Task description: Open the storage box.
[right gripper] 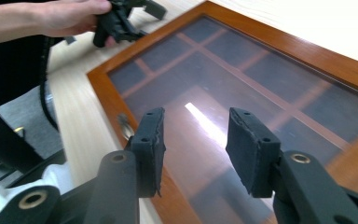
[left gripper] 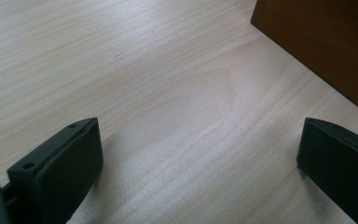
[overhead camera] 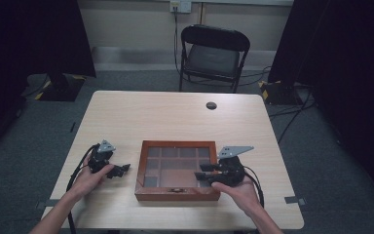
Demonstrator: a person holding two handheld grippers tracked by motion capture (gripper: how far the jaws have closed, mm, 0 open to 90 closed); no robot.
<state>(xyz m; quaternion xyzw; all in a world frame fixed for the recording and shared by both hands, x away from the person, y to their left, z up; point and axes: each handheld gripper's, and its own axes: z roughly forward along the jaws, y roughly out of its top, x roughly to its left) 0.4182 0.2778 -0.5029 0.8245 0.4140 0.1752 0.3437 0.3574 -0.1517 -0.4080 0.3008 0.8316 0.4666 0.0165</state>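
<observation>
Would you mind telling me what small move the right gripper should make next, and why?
Probably lower the right gripper toward the front edge of the wooden box, near its small metal clasp. The glass lid is closed, the jaws stand open just above it holding nothing, and the left gripper waits open beside the box, placed to steady it.

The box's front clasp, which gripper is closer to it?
Right. The right gripper hangs over the box's glass lid, just right of the clasp. The left gripper sits over bare table, off the box's left side.
</observation>
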